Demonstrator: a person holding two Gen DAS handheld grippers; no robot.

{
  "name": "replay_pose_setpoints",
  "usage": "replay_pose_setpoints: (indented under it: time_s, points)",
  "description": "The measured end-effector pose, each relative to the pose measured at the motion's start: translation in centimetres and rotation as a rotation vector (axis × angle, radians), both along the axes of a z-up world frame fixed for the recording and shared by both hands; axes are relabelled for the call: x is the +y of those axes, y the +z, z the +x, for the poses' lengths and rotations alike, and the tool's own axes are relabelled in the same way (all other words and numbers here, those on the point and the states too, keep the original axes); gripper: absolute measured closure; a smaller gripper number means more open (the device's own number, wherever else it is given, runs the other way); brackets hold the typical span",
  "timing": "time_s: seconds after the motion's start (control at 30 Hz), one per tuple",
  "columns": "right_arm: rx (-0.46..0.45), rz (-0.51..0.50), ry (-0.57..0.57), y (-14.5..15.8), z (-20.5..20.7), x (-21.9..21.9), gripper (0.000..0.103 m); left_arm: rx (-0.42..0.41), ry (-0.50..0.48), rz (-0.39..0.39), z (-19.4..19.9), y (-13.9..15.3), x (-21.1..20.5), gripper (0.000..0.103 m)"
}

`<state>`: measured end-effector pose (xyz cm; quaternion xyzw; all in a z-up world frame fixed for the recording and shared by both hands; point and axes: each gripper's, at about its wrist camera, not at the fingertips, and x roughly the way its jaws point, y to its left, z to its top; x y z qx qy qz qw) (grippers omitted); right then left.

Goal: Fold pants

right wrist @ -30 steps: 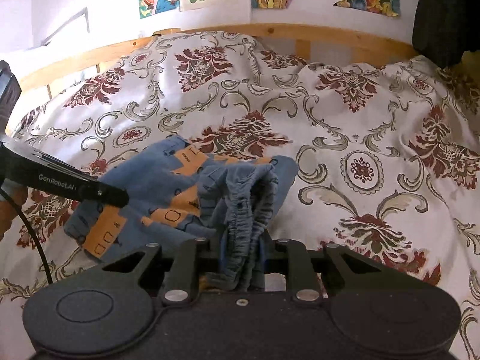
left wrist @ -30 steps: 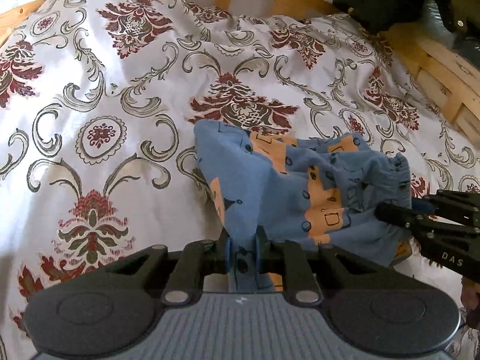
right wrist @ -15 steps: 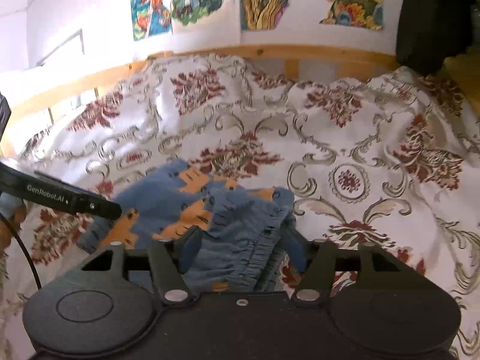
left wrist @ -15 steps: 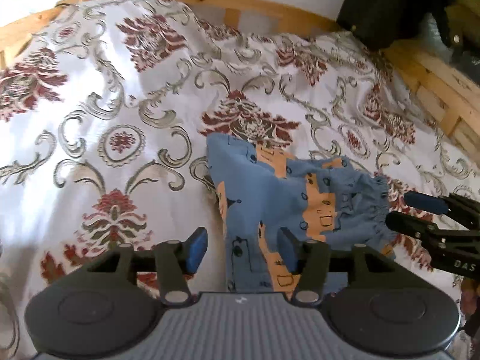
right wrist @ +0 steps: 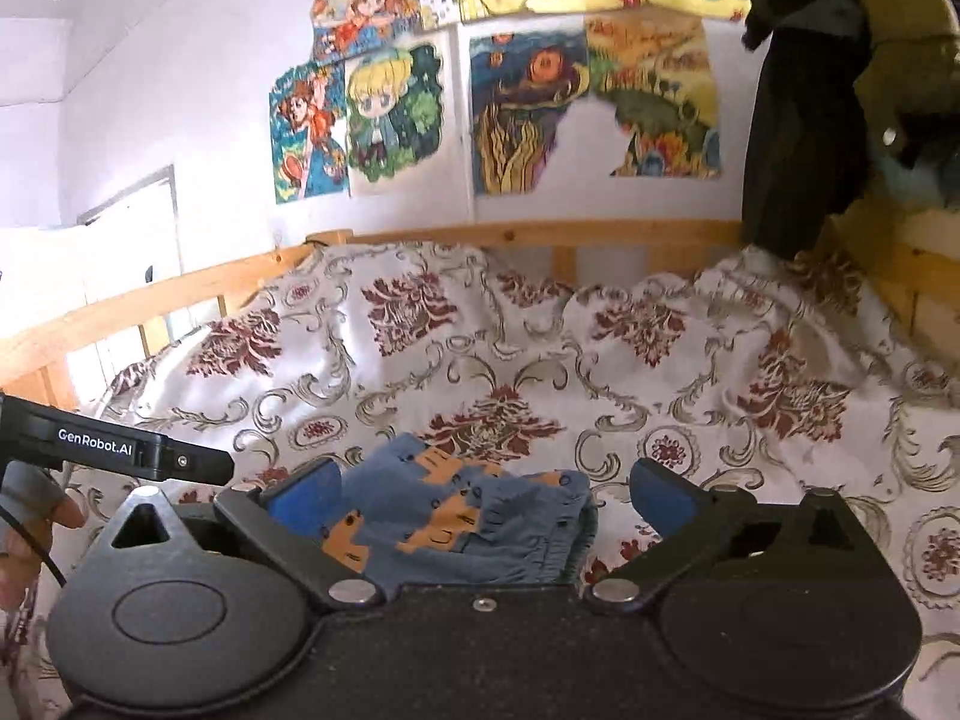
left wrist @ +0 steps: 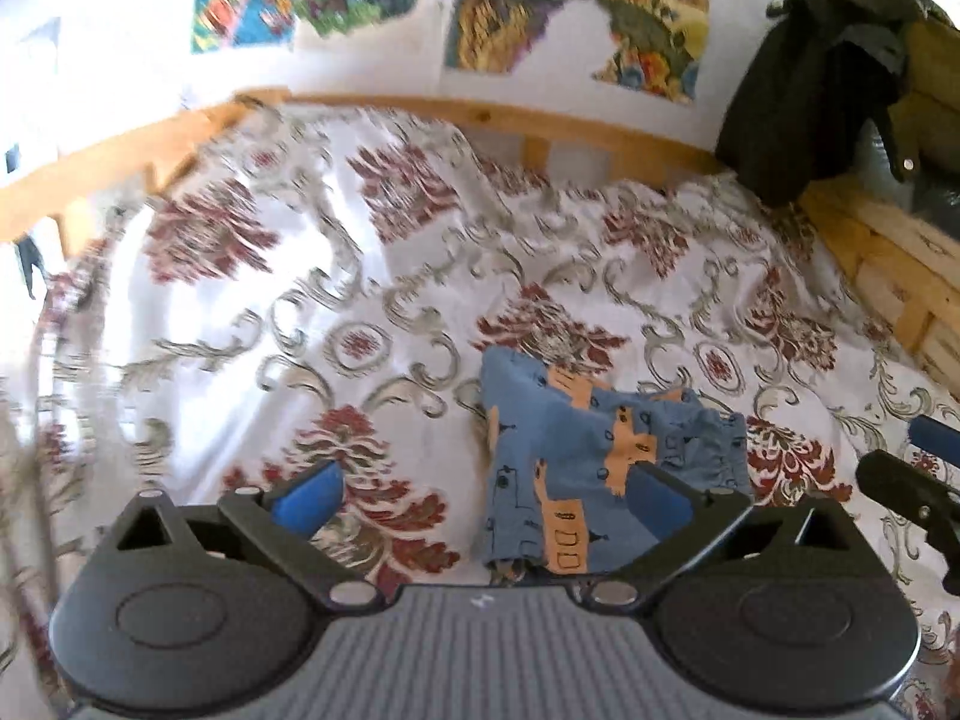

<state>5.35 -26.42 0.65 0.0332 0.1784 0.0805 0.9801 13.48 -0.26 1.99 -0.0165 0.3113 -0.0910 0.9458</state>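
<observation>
- My left gripper (left wrist: 480, 495) had a pinch of the pants a second ago. Now its jaws are spread wide and hold nothing.
- It has also pulled up and back. I can see much more of the wall and the drawings (left wrist: 576, 6) than before, and the picture is a bit blurry from the move.
- The pants (left wrist: 591, 462) lie on the bed cover (left wrist: 252, 312), just past my left gripper and a bit to its right side. They are a small folded bundle, blue with orange patches.
- The stretchy waist (right wrist: 540, 534) sits at the right end of the pants, a little bunched up.
- My right gripper (right wrist: 483, 489) also let go. A second ago it squeezed the waist; now its jaws are spread wide with the pants lying loose between and just past them.
- In the right view, the left gripper pokes in at the left of the pants, with a bit of a hand (right wrist: 30, 516) behind it.
- A dark coat (right wrist: 804, 120) hangs far behind the pants, at the right corner of the wooden bed rail (right wrist: 540, 234).
- I think the fold is set down and the job is about done. Maybe the puffy waist needs a pat flat.
</observation>
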Motion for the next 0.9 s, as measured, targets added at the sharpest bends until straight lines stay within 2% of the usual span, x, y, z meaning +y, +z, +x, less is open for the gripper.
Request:
replay_pose_setpoints:
  time_s: [0.13, 0.27, 0.43, 0.9]
  points:
    - [-0.015, -0.007, -0.006, 0.4, -2.6, 0.8, 0.001, -0.028, 0.033, 0.053, -3.2, 0.1, 0.1, 0.000]
    - [-0.022, -0.028, -0.023, 0.4, -5.1, 1.3, 0.001, -0.052, 0.037, 0.073, -6.2, 0.0, 0.2, 0.000]
    - [-0.004, 0.001, -0.040, 0.2, -7.1, 1.3, 0.001, -0.056, 0.037, 0.078, -8.6, -0.5, 0.4, 0.000]
    - [0.007, -0.007, -0.056, -0.2, -8.0, 1.2, 0.001, -0.031, 0.053, 0.063, -9.2, -1.2, 1.0, 0.000]
